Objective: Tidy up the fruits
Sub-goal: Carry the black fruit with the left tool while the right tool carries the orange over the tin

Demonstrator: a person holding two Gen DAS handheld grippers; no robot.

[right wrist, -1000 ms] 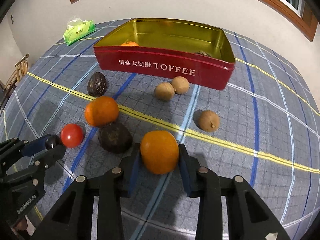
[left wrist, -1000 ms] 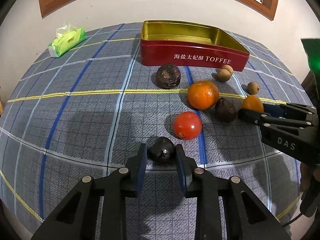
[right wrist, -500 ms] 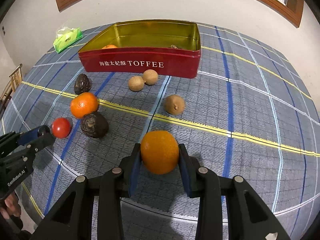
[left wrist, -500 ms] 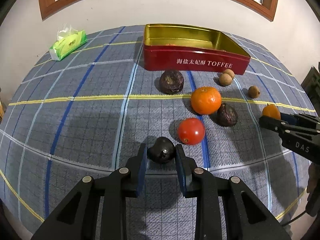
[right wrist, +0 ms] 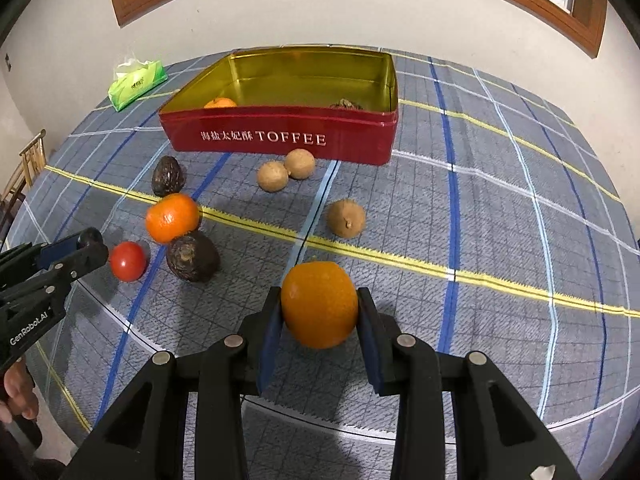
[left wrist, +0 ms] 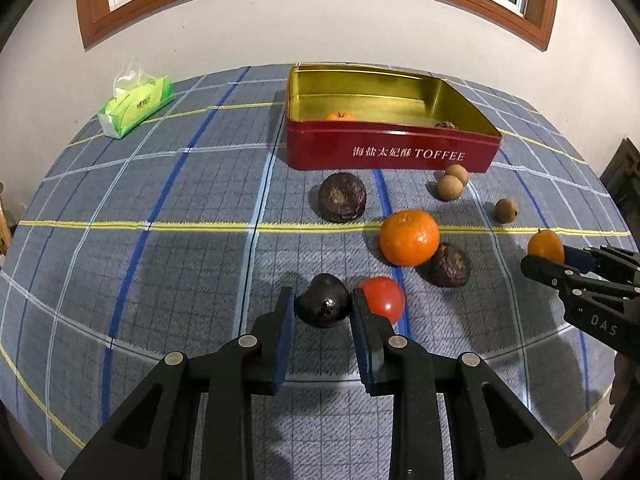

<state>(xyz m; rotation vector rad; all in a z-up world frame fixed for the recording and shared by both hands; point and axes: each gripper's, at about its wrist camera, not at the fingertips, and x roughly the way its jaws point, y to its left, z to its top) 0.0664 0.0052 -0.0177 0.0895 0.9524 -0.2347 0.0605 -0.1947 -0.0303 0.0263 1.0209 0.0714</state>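
indoor light from overhead, fairly even, a bit dim. soft shadows on the checked tablecloth [left wrist: 160, 264] under each fruit and under both tools. gold inside of the toffee tin [right wrist: 304, 76] shines with mild glare, and the tomato [left wrist: 382, 298] and the dark fruit [left wrist: 324, 306] carry small specular dots. windows dark. heavy fisheye in both views: table lines bow, corners vignette to black. centre sharp, edges slightly soft, no motion blur.

My left wrist camera is looking down along my fingers across the table toward the red tin [left wrist: 392, 152], from close above the cloth. My right one is facing the same tin [right wrist: 280, 140] from further right. Both are sharing the scattered fruit.
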